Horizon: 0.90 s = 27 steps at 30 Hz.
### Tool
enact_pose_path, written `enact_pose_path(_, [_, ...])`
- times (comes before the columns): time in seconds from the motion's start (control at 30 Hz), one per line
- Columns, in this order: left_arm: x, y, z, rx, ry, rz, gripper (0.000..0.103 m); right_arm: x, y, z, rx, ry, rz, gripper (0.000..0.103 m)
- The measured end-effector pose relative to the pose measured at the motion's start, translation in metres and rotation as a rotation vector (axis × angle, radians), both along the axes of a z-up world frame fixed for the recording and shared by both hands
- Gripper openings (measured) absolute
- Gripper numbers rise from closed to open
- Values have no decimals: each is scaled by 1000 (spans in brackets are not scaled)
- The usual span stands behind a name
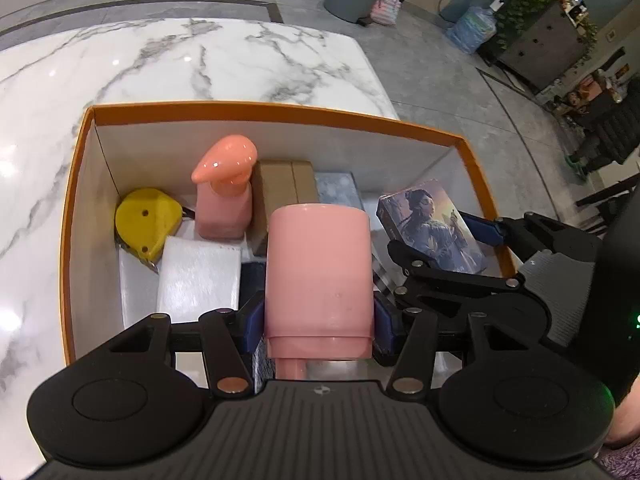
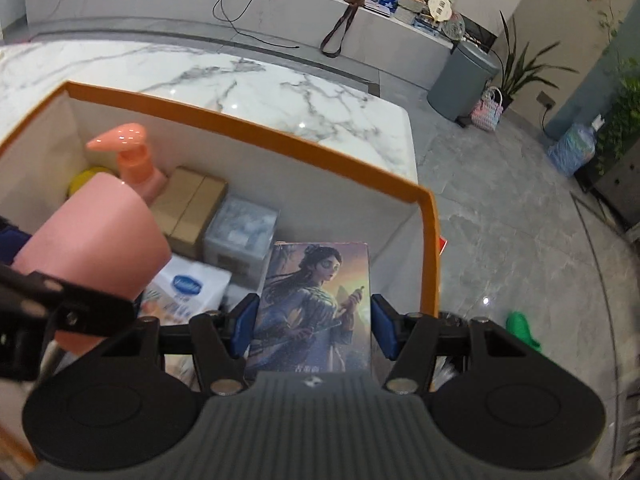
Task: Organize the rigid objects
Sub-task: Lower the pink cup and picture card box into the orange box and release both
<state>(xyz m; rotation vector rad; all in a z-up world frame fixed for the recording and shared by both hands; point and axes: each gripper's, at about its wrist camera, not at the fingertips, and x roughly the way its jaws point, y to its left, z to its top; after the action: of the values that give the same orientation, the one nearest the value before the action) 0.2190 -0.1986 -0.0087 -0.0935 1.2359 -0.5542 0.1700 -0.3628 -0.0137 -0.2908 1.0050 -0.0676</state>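
In the left wrist view, a pink cup [image 1: 318, 276] fills the centre of the frame, pinched at its sides between the blue pads of the left gripper [image 1: 318, 320], which is tilted steeply down over an orange-rimmed box [image 1: 280, 110] on a marble table [image 1: 160, 60]. The cup is carried on its side with the mouth toward the camera; it looks like light, stiff, smooth plastic, so a slip is judged possible unless it is held across the widest part of the wall. Inside the box, at centre left, a pink pump bottle [image 1: 224, 196], a yellow tape measure [image 1: 140, 222] and brown cartons [image 1: 280, 188] are seen. At the right of the frame the right gripper [image 1: 476, 236] is seen holding a picture box [image 1: 432, 228] just inside the box wall. In the right wrist view, the picture box [image 2: 316, 304] sits at lower centre, clamped by its long edges between the blue pads of the right gripper [image 2: 314, 326], which is also angled down. It appears to be light, rigid card, best held by the edges without crushing. The cup [image 2: 92, 240] is seen at the left of the frame, above the box contents.
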Motion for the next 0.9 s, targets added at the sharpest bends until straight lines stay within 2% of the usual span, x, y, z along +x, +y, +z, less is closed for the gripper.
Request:
enact_pose_path(0.2, [8, -10, -3, 45, -24, 9, 61, 9, -6, -7, 9, -14, 13, 58])
enact_pose_path(0.33, [11, -14, -4, 39, -20, 9, 61, 5, -12, -2, 7, -76, 46, 58])
enact_pose_path(0.5, [7, -24, -6, 37, -11, -11, 61, -7, -26, 15, 53, -133, 15, 56])
enact_pose_path(0.57, [4, -30, -7, 29, -3, -26, 61, -15, -32, 25, 78, -167, 0, 55])
enact_pose_path(0.67, [-1, -37, -9, 6, 18, -40, 61, -28, -39, 37, 108, -207, -22, 48])
enact_pose_path(0.8, [-5, -49, -19, 13, 45, -47, 61, -40, -48, 42, 131, -211, -51, 48])
enact_pose_path(0.9, [-11, -56, -26, -5, 97, -72, 61, -49, -53, 41, 151, -211, -71, 49])
